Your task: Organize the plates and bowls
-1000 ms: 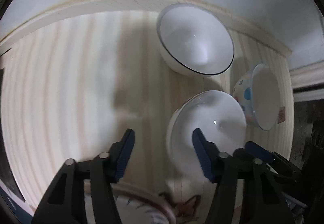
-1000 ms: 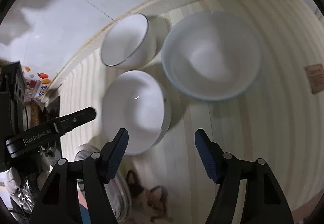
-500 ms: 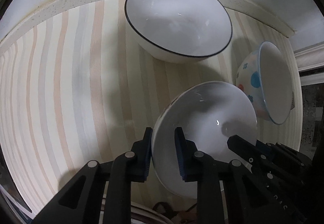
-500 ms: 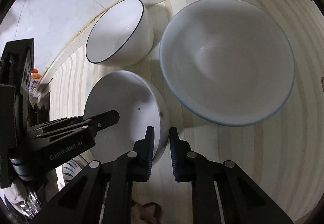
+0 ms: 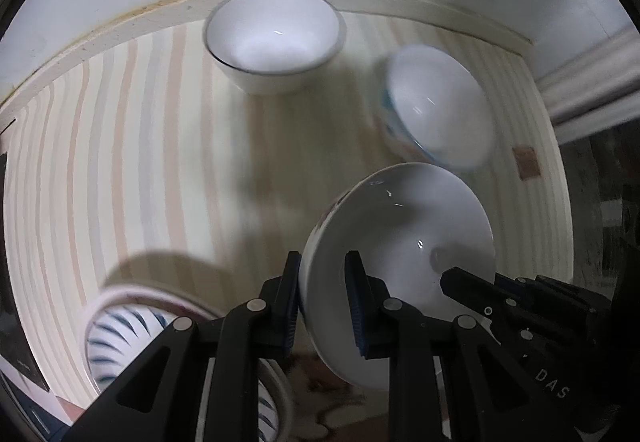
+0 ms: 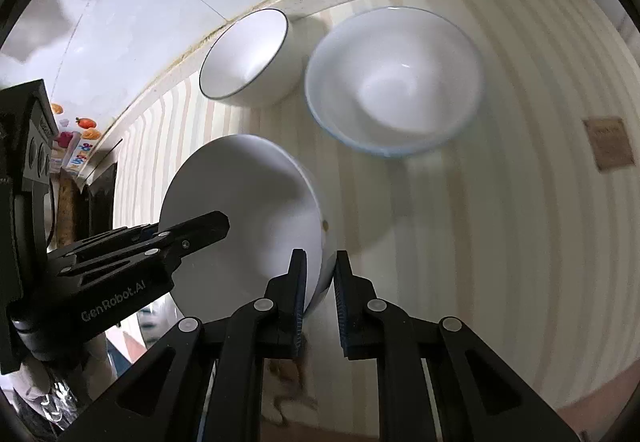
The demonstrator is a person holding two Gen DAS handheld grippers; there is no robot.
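Observation:
A plain white bowl hangs above the striped counter, gripped at opposite rims by both grippers. My left gripper is shut on its left rim, one pad inside and one outside. My right gripper is shut on its right rim; the same bowl fills the lower left of that view. The right gripper's fingers show in the left wrist view, and the left gripper's fingers in the right wrist view. Farther back stand a black-rimmed white bowl and a blue-rimmed spotted bowl.
A blue-striped bowl sits at the lower left of the left wrist view, close under the gripper. The striped counter ends at a raised pale edge against the white wall. A brown sticker lies at the right.
Both grippers went from open to shut on the plain white bowl's rims. The bowl has since risen off the counter and moved toward the front, away from the other two bowls.

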